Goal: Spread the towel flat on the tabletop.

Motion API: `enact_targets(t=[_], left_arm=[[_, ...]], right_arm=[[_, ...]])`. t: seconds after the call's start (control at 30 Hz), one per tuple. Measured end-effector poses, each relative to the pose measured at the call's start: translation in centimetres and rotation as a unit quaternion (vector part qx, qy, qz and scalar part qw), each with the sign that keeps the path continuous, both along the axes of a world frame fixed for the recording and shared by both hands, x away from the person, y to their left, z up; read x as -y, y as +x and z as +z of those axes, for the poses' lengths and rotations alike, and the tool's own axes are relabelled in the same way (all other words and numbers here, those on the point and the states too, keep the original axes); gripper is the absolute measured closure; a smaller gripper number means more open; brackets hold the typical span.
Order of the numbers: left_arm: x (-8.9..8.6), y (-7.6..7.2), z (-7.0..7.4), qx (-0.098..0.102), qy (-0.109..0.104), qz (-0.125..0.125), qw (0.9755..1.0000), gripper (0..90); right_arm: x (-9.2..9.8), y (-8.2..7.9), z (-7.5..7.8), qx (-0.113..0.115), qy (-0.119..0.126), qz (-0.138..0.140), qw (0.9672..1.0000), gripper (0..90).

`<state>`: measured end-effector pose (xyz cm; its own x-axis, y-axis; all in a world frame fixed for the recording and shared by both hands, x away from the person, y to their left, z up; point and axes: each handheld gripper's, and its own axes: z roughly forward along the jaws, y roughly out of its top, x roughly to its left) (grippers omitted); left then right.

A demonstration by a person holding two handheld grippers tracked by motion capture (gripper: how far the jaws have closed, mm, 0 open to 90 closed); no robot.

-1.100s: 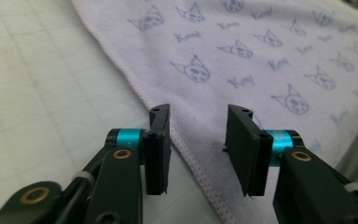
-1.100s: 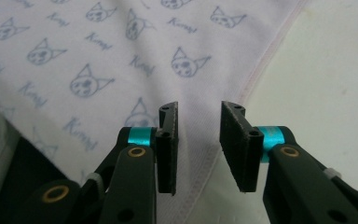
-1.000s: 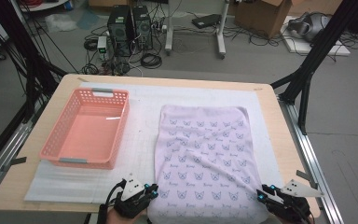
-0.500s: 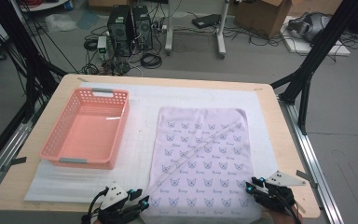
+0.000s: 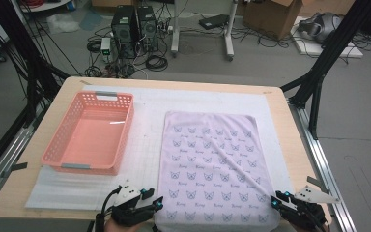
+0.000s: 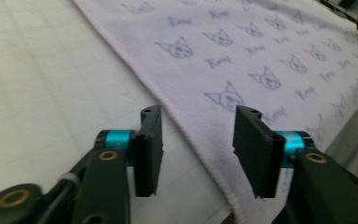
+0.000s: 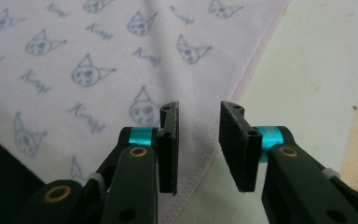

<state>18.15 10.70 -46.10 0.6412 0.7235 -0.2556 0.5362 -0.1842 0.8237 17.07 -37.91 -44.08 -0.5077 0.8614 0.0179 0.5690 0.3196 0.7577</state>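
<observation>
At the bottom edge of the high view, the two grippers sit at the near corners of the towel (image 5: 212,166). The left gripper (image 5: 147,209) is at lower left, the right gripper (image 5: 281,203) at lower right. A second ago the left one was clenched at the towel's near-left corner. Its jaws have just been opening, and in the left gripper view they stand apart with the towel's hem (image 6: 186,130) running between them, untouched by either pad. The right gripper's jaws have just parted a little further, and in its own view they stand released above the near-right hem (image 7: 200,163), gripping nothing.

That points to the cloth having been laid down and let go, so the spreading step looks finished and a fold could come next; that is a judgement.

Compared with the earlier pictures, the towel's near edge sat slightly skewed and its sides flared. Now it lies flat and nearly square on the white mat (image 5: 145,145), right of centre in the frame, with one diagonal crease across it. Both hands have drawn back toward the bottom edge.

Farther up, at centre left, the pink basket (image 5: 58,154) stands empty and unmoved, well apart from the towel.
</observation>
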Motion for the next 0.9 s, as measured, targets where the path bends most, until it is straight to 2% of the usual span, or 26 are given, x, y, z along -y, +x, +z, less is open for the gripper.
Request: enact_targets(t=[0.07, 0.13, 0.17, 0.2, 0.3, 0.4, 0.47, 0.53, 0.57, 0.6, 0.67, 0.73, 0.9], left_arm=[[0.6, -0.1, -0.1, 0.012, 0.014, 0.000, 0.9998, 63.1], [0.9, -0.4, -0.1, 0.031, 0.039, 0.014, 0.9987, 74.5], [0.8, -0.4, -0.2, 0.030, 0.037, 0.012, 0.9988, 83.8], [0.8, -0.4, -0.1, 0.027, 0.037, 0.012, 0.9989, 87.7], [0.3, -0.7, 0.2, 0.022, 0.051, 0.013, 0.9984, 88.6], [-1.2, -1.6, 0.3, 0.011, 0.046, 0.024, 0.9986, 88.6], [-1.8, -2.2, 0.4, 0.009, 0.044, 0.020, 0.9988, 88.5], [-2.0, -2.4, 0.3, 0.011, 0.040, 0.019, 0.9989, 86.7], [-2.0, -2.3, 0.2, 0.008, 0.034, 0.019, 0.9992, 82.0], [-2.0, -2.2, 0.2, 0.011, 0.031, 0.022, 0.9992, 76.6], [-2.1, -1.8, 0.2, 0.014, 0.018, 0.037, 0.9990, 56.9], [-2.3, -1.3, 0.3, 0.021, 0.002, 0.040, 0.9990, 53.5], [-2.1, 0.6, 0.5, 0.025, -0.013, 0.040, 0.9988, 49.8]], right_arm=[[0.0, 0.1, 0.1, 0.006, 0.001, -0.006, 1.0000, 65.2], [-0.1, 0.2, 0.0, 0.008, 0.000, -0.007, 0.9999, 64.0], [-0.1, 0.2, -0.1, 0.006, 0.002, -0.010, 0.9999, 63.9], [-0.1, 0.3, -0.1, 0.007, 0.001, -0.010, 0.9999, 63.8], [-0.3, 0.6, -0.1, 0.008, 0.005, -0.013, 0.9999, 63.5], [-0.5, 0.8, 0.0, 0.011, 0.012, -0.018, 0.9997, 63.2], [-0.6, 1.1, -0.1, 0.011, 0.012, -0.021, 0.9996, 62.9], [-0.7, 1.5, -0.2, 0.009, 0.014, -0.024, 0.9996, 62.3], [-0.8, 1.6, -0.3, 0.008, 0.014, -0.028, 0.9995, 61.8], [-0.9, 1.8, -0.3, 0.006, 0.015, -0.030, 0.9994, 61.4], [-1.0, 2.2, -0.4, 0.006, 0.015, -0.032, 0.9993, 61.4], [-1.0, 2.4, -0.5, 0.003, 0.017, -0.036, 0.9992, 61.5], [-0.6, 3.5, -0.8, -0.009, 0.021, -0.046, 0.9987, 64.9]])
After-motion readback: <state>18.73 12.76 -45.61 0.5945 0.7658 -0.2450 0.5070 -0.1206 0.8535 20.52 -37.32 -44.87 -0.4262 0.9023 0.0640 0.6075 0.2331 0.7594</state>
